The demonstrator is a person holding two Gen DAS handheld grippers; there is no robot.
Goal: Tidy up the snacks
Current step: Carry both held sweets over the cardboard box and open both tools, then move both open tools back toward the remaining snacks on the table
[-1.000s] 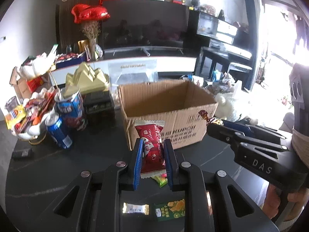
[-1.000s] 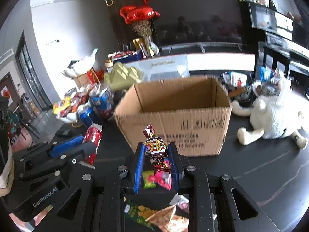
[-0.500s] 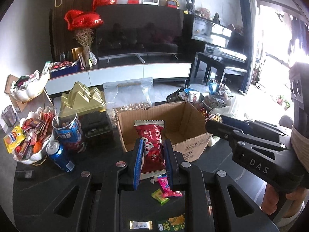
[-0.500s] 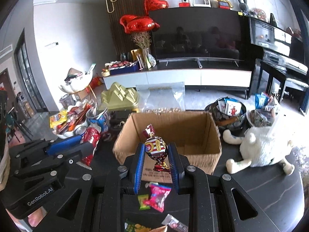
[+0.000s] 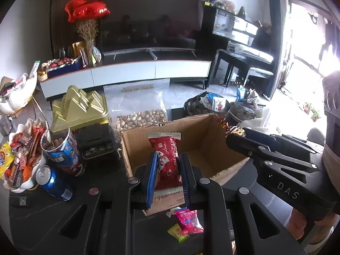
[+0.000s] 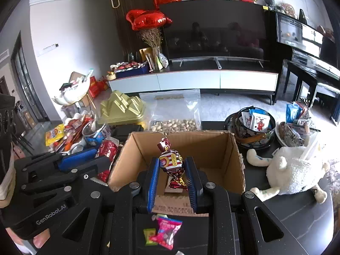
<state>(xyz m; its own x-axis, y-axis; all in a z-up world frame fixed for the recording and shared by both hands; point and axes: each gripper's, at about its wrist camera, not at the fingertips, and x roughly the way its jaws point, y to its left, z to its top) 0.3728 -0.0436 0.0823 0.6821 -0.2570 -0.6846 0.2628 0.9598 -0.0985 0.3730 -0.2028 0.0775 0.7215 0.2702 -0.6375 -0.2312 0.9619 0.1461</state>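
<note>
My left gripper (image 5: 167,159) is shut on a red snack packet (image 5: 166,158) and holds it above the near wall of an open cardboard box (image 5: 136,146). The right gripper (image 6: 172,163) is shut on a striped twist-wrapped coconut candy (image 6: 171,162), also over the cardboard box (image 6: 232,159). In the left wrist view the right gripper (image 5: 235,132) comes in from the right, level with the box's right wall. The left gripper (image 6: 99,157) shows at the left of the right wrist view with the red packet (image 6: 107,148). Inside, the box looks bare.
A pink packet (image 5: 188,221) and a green candy (image 5: 177,232) lie on the dark table (image 5: 42,214) before the box. Left of it stand a blue can (image 5: 54,181), a snack tub (image 5: 60,148), a gold tin (image 5: 79,110) and a bowl of snacks (image 5: 19,157). A plush toy (image 6: 293,170) lies right.
Both grippers have risen and moved forward with their snacks, from in front of the box's near wall to above its opening. The loose packets on the table have dropped lower in view.
</note>
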